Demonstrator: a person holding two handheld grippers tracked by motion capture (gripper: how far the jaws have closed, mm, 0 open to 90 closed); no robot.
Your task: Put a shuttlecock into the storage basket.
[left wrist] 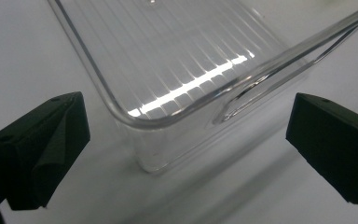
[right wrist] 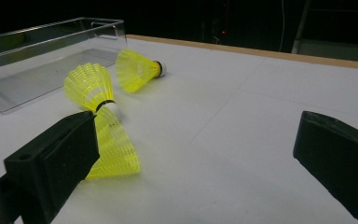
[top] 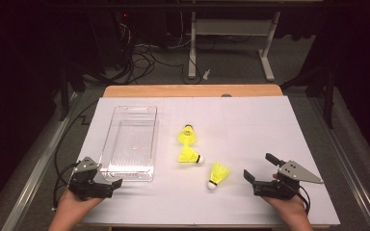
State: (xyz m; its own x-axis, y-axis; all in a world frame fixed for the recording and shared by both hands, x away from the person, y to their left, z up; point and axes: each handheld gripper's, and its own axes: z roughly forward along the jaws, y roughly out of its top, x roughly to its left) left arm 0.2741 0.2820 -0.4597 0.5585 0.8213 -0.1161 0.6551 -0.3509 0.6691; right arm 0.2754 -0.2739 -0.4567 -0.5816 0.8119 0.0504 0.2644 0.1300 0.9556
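Of the 3 yellow feathered shuttlecocks on the white table (top: pixel 250 120), the nearest yellow shuttlecock (top: pixel 218 175) lies just left of the right gripper (top: pixel 258 174), its white cork tip toward the person and its skirt away. That gripper's jaws stand wide apart, holding nothing. The left gripper (top: pixel 107 184), also spread, sits at the near corner of the clear plastic tray (top: pixel 131 172).

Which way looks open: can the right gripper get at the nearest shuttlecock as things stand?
Probably yes. The right gripper is open and aimed toward the nearest shuttlecock, which lies on its side on bare table with nothing between them. The other shuttlecocks lie farther off.
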